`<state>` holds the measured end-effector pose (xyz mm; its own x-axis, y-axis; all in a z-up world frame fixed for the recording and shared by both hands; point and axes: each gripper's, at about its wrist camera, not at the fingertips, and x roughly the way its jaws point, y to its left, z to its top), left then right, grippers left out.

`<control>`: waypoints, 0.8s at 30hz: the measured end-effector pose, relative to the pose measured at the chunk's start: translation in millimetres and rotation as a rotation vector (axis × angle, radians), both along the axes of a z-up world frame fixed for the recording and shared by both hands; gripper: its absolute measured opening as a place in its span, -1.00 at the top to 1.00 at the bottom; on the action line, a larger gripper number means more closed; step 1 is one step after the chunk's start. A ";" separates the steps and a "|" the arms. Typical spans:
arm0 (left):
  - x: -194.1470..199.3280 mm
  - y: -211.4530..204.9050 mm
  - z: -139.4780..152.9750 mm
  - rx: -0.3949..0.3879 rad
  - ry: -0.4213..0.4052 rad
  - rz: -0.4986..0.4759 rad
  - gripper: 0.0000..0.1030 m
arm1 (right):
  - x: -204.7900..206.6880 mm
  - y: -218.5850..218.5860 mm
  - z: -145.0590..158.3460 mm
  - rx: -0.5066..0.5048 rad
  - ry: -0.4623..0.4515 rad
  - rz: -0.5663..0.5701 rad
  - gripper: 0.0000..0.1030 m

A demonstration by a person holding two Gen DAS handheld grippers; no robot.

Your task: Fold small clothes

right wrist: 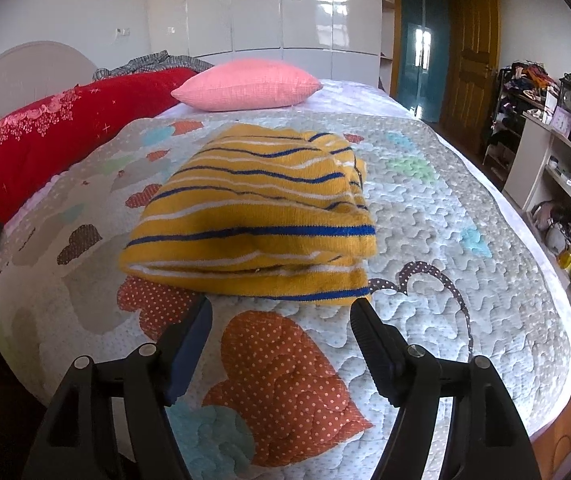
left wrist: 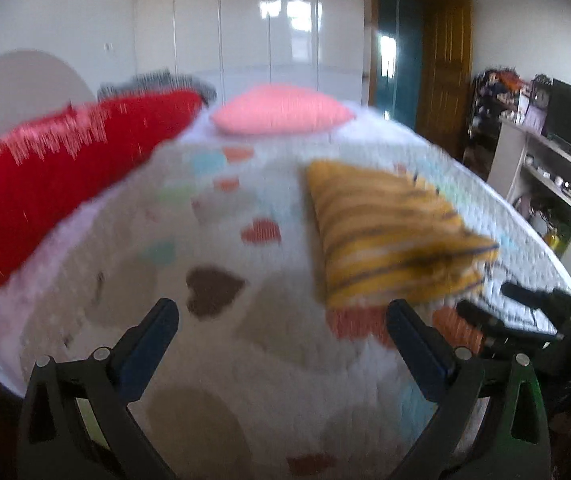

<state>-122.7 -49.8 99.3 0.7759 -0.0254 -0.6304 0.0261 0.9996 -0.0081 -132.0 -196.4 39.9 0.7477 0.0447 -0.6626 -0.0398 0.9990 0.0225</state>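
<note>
Both grippers just hang tilted down, nothing in either. Left gripper (left wrist: 281,314) has its jaws spread wide, right gripper (right wrist: 281,312) a bit narrower, also empty.

heart-patterned quilt (right wrist: 425,208), pink pillow (right wrist: 245,86), red pillow (right wrist: 57,140), white wardrobe (right wrist: 285,8)

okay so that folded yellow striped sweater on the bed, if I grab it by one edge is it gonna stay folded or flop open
Probably flop open: the yellow striped sweater looks like soft knit, and its stacked layers at the near edge lie loose. It likely sags rather than holds shape. It seems unlikely to slide much when pushed, since the quilt under it is textured.
</note>
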 end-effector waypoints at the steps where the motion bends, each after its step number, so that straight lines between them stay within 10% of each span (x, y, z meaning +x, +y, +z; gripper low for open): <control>1: 2.3 0.3 -5.8 -0.007 0.028 0.003 -1.00 | 0.4 -0.4 -1.3 -0.002 0.004 0.000 -0.48; 24: 14.2 10.6 -36.5 -0.054 0.156 0.020 -1.00 | 3.5 12.8 -9.3 -0.050 0.028 0.023 -0.52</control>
